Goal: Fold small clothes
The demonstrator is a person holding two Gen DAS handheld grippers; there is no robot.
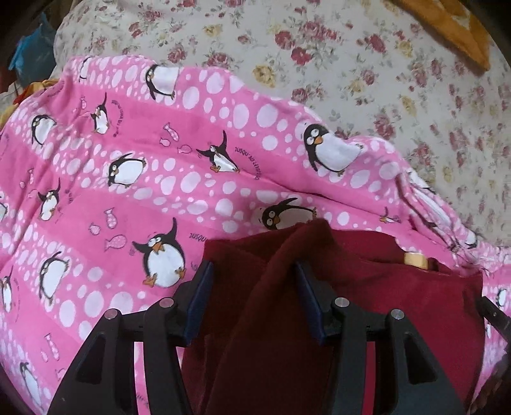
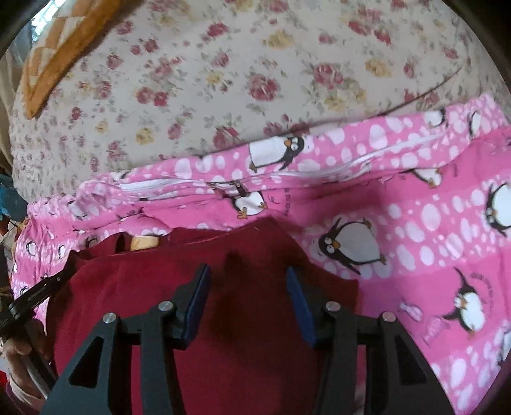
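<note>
A dark red garment point(image 1: 399, 287) lies on a pink penguin-print cloth point(image 1: 127, 178). My left gripper point(image 1: 254, 271) is open, its blue pads wide apart, with a raised fold of the red garment point(image 1: 287, 255) draped between them. In the right wrist view the same red garment point(image 2: 249, 255) lies under my right gripper point(image 2: 247, 274), which is open above its far edge. A tan label point(image 2: 143, 242) shows at the garment's neck. The left gripper's edge shows at the left of the right wrist view point(image 2: 35, 293).
The pink penguin cloth point(image 2: 431, 223) covers a bed with a cream floral sheet point(image 1: 351, 64). An orange patterned cloth point(image 1: 453, 28) lies at the far corner. Blue and yellow items point(image 1: 28, 57) sit beyond the bed's left edge.
</note>
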